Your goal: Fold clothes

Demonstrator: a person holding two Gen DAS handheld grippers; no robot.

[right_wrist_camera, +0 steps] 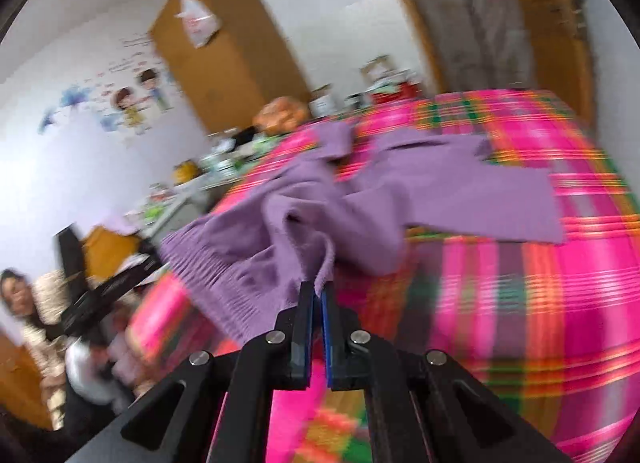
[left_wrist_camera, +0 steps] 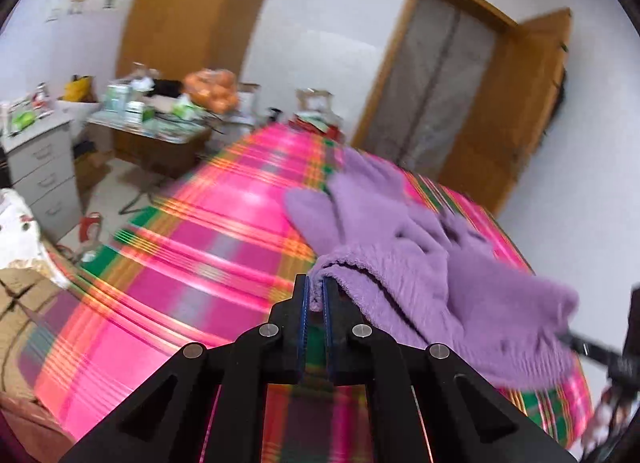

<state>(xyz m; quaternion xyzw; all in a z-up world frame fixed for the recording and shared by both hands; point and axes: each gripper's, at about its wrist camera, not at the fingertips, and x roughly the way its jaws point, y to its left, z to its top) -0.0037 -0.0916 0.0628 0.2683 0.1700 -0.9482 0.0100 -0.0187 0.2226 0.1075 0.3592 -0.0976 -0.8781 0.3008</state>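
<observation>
A fuzzy purple sweater (left_wrist_camera: pixel 404 247) hangs over the pink plaid bedcover (left_wrist_camera: pixel 200 247), its ribbed hem toward me and its sleeves spread across the cloth. My left gripper (left_wrist_camera: pixel 316 291) is shut on the hem's left corner. In the right wrist view the same purple sweater (right_wrist_camera: pixel 320 215) is bunched and partly lifted, one sleeve stretched out to the right. There my right gripper (right_wrist_camera: pixel 318 289) is shut on a pinch of the hem edge. The other gripper (right_wrist_camera: pixel 100 295) shows as a black blurred shape at the left. Both views are motion-blurred.
Beyond the bed stand a grey drawer unit (left_wrist_camera: pixel 44 179) and a cluttered low table (left_wrist_camera: pixel 156 123). A wooden door (left_wrist_camera: pixel 512 111) is open at the right. A person (right_wrist_camera: pixel 24 303) is at the left edge in the right wrist view. A cardboard box (left_wrist_camera: pixel 20 303) sits beside the bed.
</observation>
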